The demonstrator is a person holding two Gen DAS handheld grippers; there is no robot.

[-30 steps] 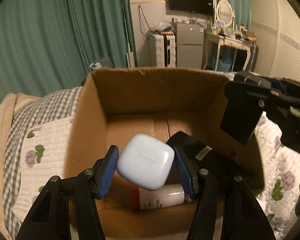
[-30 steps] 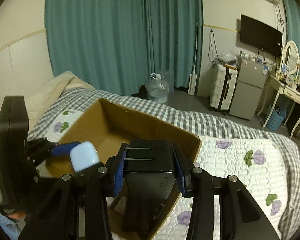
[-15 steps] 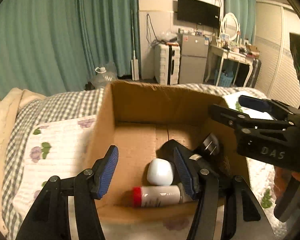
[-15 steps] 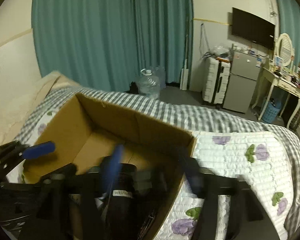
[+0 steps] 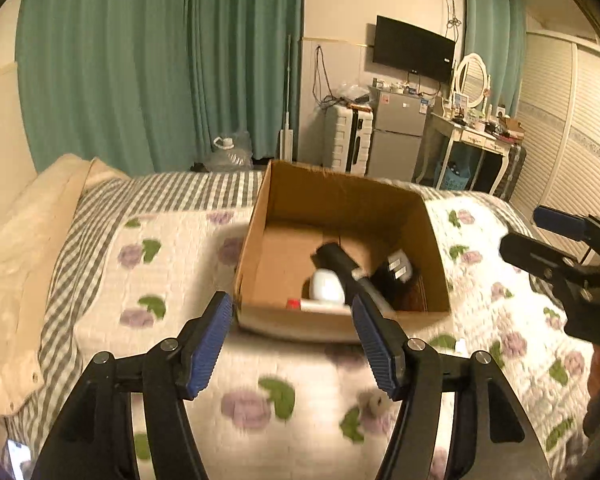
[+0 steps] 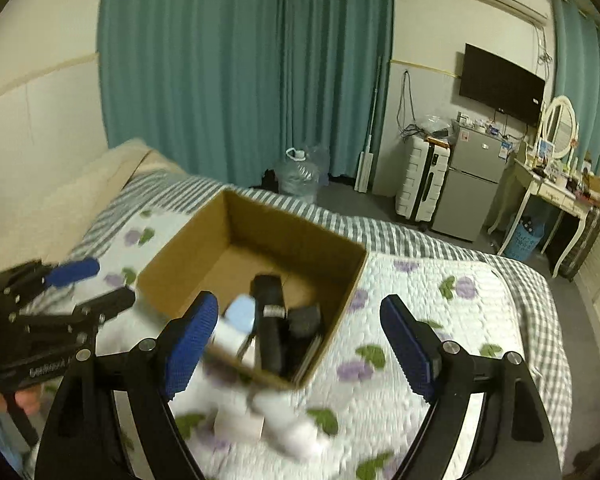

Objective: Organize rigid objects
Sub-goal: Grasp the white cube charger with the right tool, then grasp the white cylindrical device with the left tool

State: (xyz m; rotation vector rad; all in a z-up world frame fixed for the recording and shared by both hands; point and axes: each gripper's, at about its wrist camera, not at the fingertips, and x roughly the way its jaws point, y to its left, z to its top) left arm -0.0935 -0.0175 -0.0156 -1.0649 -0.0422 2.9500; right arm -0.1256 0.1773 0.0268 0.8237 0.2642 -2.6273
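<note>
An open cardboard box (image 5: 340, 204) (image 6: 260, 216) stands on the flowered quilt. Inside it lie a white rounded case (image 5: 327, 288) (image 6: 240, 314), a white bottle with a red cap (image 5: 320, 305), a long black object (image 5: 340, 264) (image 6: 270, 320) and a black plug charger (image 5: 396, 272) (image 6: 306, 320). My left gripper (image 5: 294, 344) (image 6: 92, 286) hangs short of the box's near wall, its jaws opening with nothing between them. My right gripper (image 6: 298, 336) (image 5: 540, 236) is over the box's near right corner, its jaws opening too and holding nothing.
Small white objects (image 6: 236, 424) lie blurred on the quilt (image 5: 160, 264) in front of the box. A beige blanket (image 5: 28, 240) covers the left side of the bed. Beyond the bed stand a water jug (image 6: 300, 172), a white suitcase (image 6: 420, 184), a fridge and a dressing table.
The left gripper let go of the white case and the right let go of the black charger; both now lie in the box. Both grippers drew back and up, jaws wider.
</note>
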